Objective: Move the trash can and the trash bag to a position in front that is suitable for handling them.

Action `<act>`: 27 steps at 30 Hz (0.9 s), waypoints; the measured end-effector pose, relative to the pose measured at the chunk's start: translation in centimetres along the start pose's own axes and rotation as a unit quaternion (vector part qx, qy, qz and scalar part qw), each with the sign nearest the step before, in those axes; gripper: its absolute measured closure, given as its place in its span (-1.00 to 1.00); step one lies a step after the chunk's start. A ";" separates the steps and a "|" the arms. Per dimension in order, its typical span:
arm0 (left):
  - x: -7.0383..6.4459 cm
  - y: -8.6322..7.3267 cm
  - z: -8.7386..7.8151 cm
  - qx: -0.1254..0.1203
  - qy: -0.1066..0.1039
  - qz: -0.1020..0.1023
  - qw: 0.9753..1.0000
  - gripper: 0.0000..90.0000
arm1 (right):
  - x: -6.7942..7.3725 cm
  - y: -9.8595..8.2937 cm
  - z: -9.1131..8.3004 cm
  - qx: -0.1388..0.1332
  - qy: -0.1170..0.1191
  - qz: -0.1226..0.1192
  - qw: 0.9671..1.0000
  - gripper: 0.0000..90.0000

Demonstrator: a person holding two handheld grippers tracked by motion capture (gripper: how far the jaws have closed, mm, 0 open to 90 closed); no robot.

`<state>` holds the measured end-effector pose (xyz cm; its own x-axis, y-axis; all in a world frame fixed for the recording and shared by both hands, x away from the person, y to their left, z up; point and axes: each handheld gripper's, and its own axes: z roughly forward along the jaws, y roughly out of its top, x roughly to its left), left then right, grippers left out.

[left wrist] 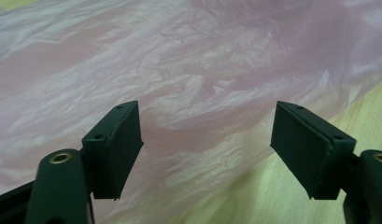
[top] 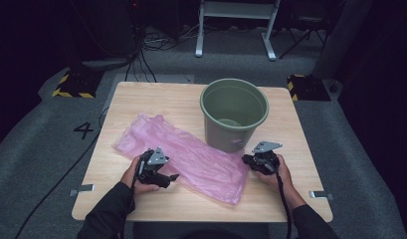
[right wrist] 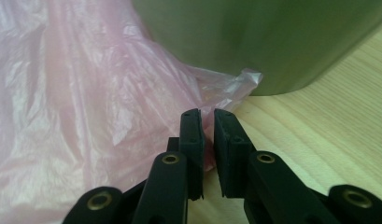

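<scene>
A crumpled pink plastic bag (top: 191, 159) lies flat across the middle of the wooden table (top: 156, 99). A green bucket (top: 234, 114) stands upright behind it, its base on the bag's right end. My left gripper (top: 172, 177) is open at the bag's near edge, and in the left gripper view the bag (left wrist: 202, 70) spreads under the wide-apart jaws of that gripper (left wrist: 207, 140). My right gripper (top: 246, 159) sits at the bag's right corner beside the bucket. In the right gripper view my right gripper (right wrist: 208, 122) is nearly closed, with the bag's (right wrist: 86, 93) edge between its jaws below the bucket's wall (right wrist: 254, 37).
Bare wood lies to the right of the bucket and along the table's front edge (top: 201, 216). Grey carpet surrounds the table, with a white frame (top: 236, 20) and cables at the back.
</scene>
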<state>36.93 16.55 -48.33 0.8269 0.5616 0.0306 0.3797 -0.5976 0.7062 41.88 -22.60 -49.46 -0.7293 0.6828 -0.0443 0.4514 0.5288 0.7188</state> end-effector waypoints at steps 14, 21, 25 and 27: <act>-1.0 1.1 2.5 0.013 0.000 0.020 1.000 -0.49 | -1.4 0.0 0.2 -0.004 -0.005 0.001 1.000 0.72; -1.2 1.8 3.7 0.012 0.003 0.019 1.000 -0.59 | -1.5 0.1 0.3 -0.006 -0.001 0.000 1.000 0.70; -1.4 2.0 4.2 0.001 0.009 0.027 1.000 -0.65 | -1.5 0.1 0.3 -0.007 0.001 -0.001 1.000 0.69; -1.4 2.2 4.5 -0.002 0.010 0.020 1.000 -0.64 | -1.5 0.1 0.4 -0.007 0.003 -0.003 1.000 0.68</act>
<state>38.45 11.92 -50.02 0.8332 0.5482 0.0728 0.3445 -0.6175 0.7071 43.20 -23.40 -49.58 -0.7344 0.6773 -0.0442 0.4401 0.5247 0.7287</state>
